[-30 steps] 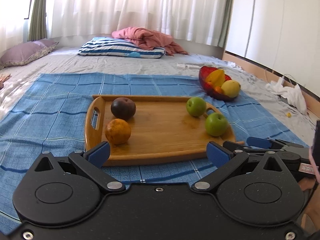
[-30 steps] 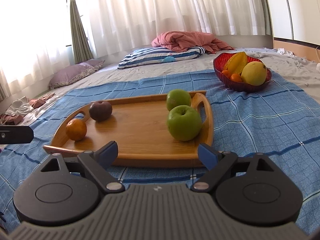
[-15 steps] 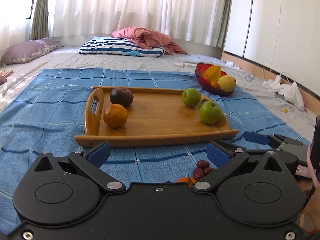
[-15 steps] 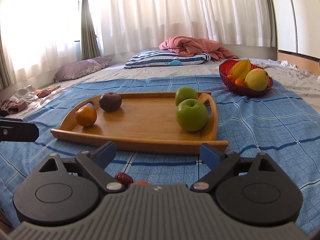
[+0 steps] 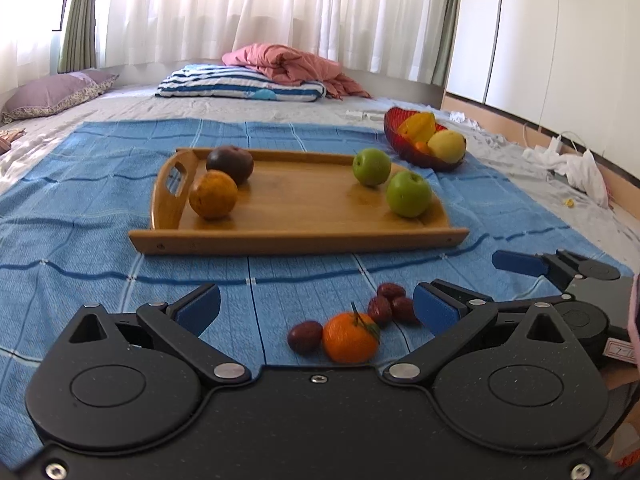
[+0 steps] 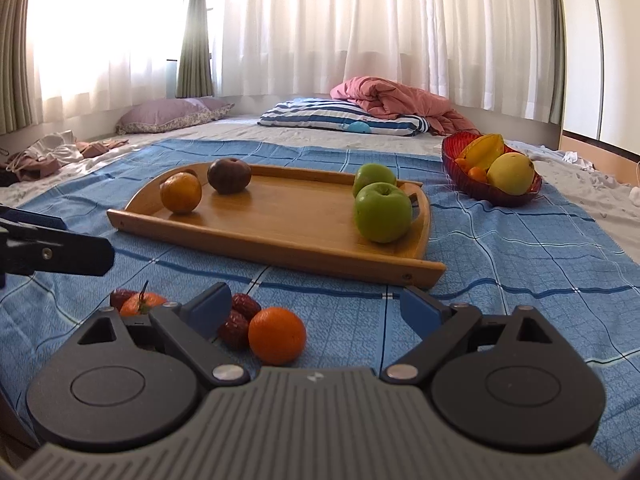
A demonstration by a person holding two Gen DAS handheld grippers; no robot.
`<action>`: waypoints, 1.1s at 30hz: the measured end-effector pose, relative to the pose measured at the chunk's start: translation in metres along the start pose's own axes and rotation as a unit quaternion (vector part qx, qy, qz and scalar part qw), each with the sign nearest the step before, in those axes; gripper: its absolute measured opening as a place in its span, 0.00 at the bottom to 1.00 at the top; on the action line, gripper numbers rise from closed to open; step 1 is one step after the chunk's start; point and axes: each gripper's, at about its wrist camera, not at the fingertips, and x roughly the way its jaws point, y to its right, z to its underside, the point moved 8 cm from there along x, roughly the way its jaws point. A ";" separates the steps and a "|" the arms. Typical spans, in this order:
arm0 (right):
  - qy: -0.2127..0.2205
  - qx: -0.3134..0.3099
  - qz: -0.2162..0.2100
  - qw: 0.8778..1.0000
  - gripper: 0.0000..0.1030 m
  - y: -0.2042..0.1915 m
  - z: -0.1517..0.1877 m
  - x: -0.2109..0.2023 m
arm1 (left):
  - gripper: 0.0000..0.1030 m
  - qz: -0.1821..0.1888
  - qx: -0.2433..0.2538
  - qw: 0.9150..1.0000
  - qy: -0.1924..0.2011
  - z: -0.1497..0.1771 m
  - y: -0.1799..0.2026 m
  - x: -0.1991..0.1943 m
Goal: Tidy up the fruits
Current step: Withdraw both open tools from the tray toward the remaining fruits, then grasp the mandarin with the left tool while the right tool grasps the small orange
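Observation:
A wooden tray [image 5: 296, 236] [image 6: 280, 236] lies on the blue cloth and holds an orange [image 5: 213, 199], a dark purple fruit [image 5: 230, 164] and two green apples [image 5: 408, 193] [image 5: 371, 167]. In front of it on the cloth lie a small tangerine with a stem [image 5: 350, 336] and several red dates [image 5: 390, 304]. The right wrist view shows a second tangerine [image 6: 277, 335] beside dates [image 6: 240, 316]. My left gripper [image 5: 316, 306] is open just above the loose fruit. My right gripper [image 6: 316, 306] is open too, empty, with its fingers [image 5: 520, 263] visible at the right.
A red glass bowl [image 5: 400, 146] [image 6: 496, 196] with yellow and orange fruit stands right of the tray. Pillows and a pink blanket [image 5: 292, 64] lie at the far end of the bed. White cloth and cables [image 5: 576, 164] lie at the right edge.
Both grippers have drawn back from the tray and tilted down. Loose tangerines and dates in front of the tray have come into view. Both stay open.

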 end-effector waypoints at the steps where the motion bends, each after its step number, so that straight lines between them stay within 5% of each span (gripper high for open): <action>1: -0.001 -0.002 -0.001 1.000 0.92 0.000 0.002 -0.001 | 1.00 0.000 0.000 1.000 -0.003 0.002 0.001 0.002; 5: -0.005 -0.007 0.001 1.000 0.80 -0.001 0.007 -0.002 | 0.94 0.003 -0.002 1.000 -0.009 0.009 0.002 0.002; 10: -0.010 0.012 -0.013 1.000 0.59 -0.001 0.010 -0.002 | 0.73 0.015 0.024 0.999 -0.017 0.013 0.012 0.000; 15: -0.013 0.009 -0.024 1.000 0.52 -0.007 0.011 0.000 | 0.47 0.037 0.034 0.998 -0.037 0.019 0.023 0.003; 19: -0.021 0.005 -0.033 0.999 0.48 -0.012 0.014 0.003 | 0.38 0.049 0.040 0.997 -0.049 0.022 0.029 0.006; 33: -0.039 0.026 -0.047 0.998 0.42 -0.011 0.026 0.011 | 0.33 0.024 0.028 0.998 -0.055 0.022 0.023 0.025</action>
